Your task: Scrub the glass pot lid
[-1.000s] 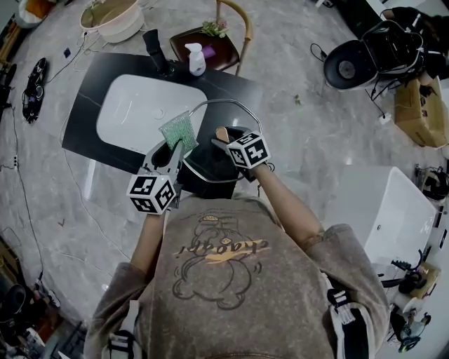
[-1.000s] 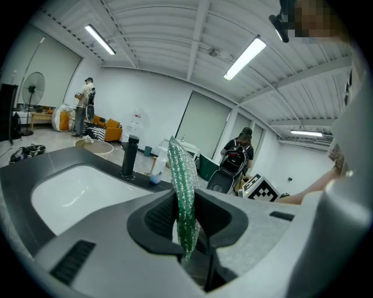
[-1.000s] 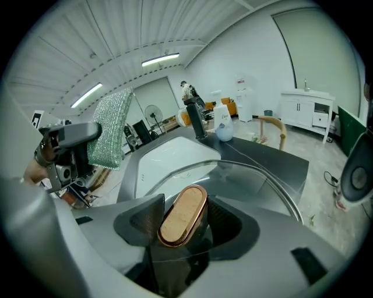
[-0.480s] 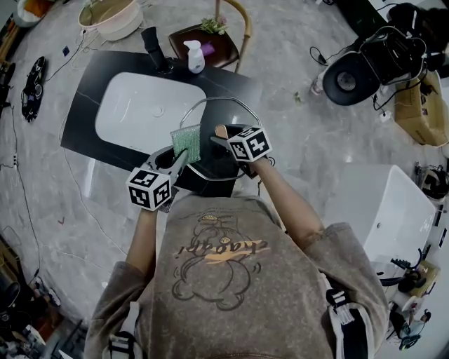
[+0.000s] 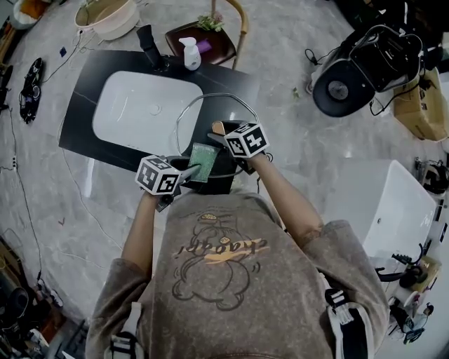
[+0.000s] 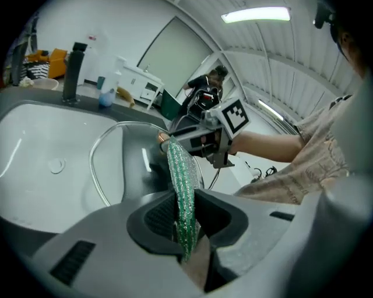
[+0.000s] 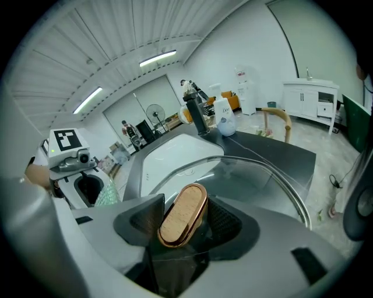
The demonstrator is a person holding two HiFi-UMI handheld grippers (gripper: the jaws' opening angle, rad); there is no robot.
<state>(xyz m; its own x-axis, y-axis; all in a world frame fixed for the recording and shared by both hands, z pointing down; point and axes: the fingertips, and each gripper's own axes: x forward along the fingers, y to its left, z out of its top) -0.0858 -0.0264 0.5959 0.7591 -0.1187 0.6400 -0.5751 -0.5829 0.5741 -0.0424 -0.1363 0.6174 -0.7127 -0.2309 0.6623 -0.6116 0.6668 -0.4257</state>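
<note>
My right gripper is shut on the wooden knob of the glass pot lid. It holds the lid tilted over the right end of the black counter, beside the white sink. The lid's metal rim arcs away from the jaws. My left gripper is shut on a green scrub pad, which stands on edge between its jaws. The pad sits at the lid's near edge, just left of the knob. Whether it touches the glass I cannot tell.
A black faucet and a white soap bottle stand behind the sink. Beyond them are a wooden chair and a beige bowl. A white tub stands at the right; cables and gear lie on the floor.
The left gripper has carried the green pad down and to the right, from the lid's left part to its near edge by the knob. The lid has stayed in the right gripper.
</note>
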